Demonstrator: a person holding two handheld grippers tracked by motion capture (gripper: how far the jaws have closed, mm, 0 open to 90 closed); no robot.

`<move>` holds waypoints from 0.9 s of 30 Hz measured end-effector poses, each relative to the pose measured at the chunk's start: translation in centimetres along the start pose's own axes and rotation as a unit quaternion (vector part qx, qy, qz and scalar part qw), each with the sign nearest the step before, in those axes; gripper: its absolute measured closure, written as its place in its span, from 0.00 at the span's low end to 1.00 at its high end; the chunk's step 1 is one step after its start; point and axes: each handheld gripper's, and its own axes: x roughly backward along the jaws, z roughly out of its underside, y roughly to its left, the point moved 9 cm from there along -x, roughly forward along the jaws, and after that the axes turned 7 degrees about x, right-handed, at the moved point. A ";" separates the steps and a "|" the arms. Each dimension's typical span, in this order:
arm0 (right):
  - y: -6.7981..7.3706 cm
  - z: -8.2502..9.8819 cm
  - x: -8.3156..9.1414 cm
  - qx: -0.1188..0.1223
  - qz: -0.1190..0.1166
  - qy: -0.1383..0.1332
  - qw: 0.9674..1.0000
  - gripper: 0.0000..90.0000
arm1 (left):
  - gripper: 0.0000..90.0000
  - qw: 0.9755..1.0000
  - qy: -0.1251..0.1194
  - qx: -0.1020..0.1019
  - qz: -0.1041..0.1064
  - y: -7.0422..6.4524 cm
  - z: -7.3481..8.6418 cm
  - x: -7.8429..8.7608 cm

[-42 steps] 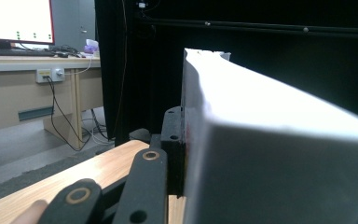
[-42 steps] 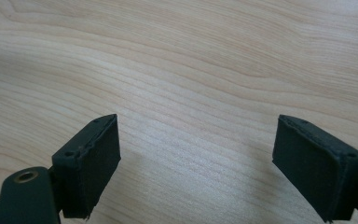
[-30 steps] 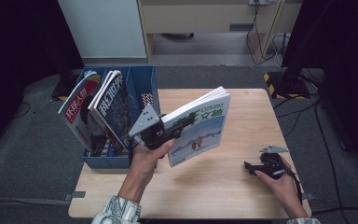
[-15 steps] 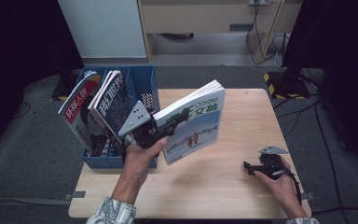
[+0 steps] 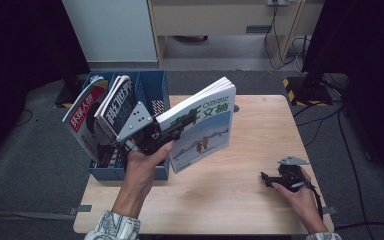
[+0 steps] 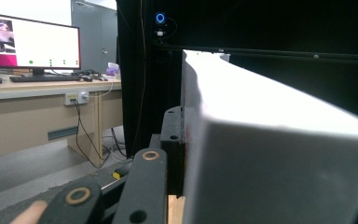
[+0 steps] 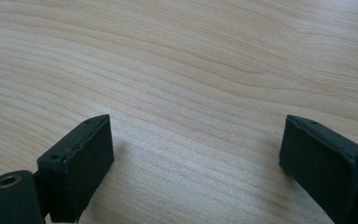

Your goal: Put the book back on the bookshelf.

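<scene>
A thick book (image 5: 205, 125) with a green-lettered cover and a snowy picture hangs tilted above the left part of the wooden table (image 5: 250, 200). My left gripper (image 5: 172, 134) is shut on it near its lower spine edge. In the left gripper view the book's white page block (image 6: 270, 154) stands against one black finger (image 6: 172, 140); the other jaw is hidden behind the book. My right gripper (image 5: 266, 179) rests low on the table at the front right, open, with bare wood between its fingers (image 7: 196, 158).
A blue file box (image 5: 152, 95) stands at the table's left edge, holding two leaning magazines, one red (image 5: 82, 117) and one white (image 5: 117, 107), right beside the held book. A desk with a lit monitor (image 6: 28, 42) lies beyond. Cables run on the floor at right.
My left hand has lifted the book higher and carried it slightly left, closer to the blue box. The right hand and its gripper have stayed put.
</scene>
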 end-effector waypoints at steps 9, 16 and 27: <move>0.0 0.0 0.0 0.000 -0.001 0.000 1.000 0.11 | 0.81 1.000 -0.005 -0.002 -0.009 0.6 -1.3 0.9; 0.0 0.0 -0.1 0.003 -0.004 0.000 1.000 0.11 | 0.81 1.000 -0.011 0.003 -0.015 1.5 -2.0 1.3; 0.0 0.0 -0.1 0.004 -0.004 0.000 1.000 0.11 | 0.81 0.999 -0.024 0.011 -0.037 2.5 -2.5 2.8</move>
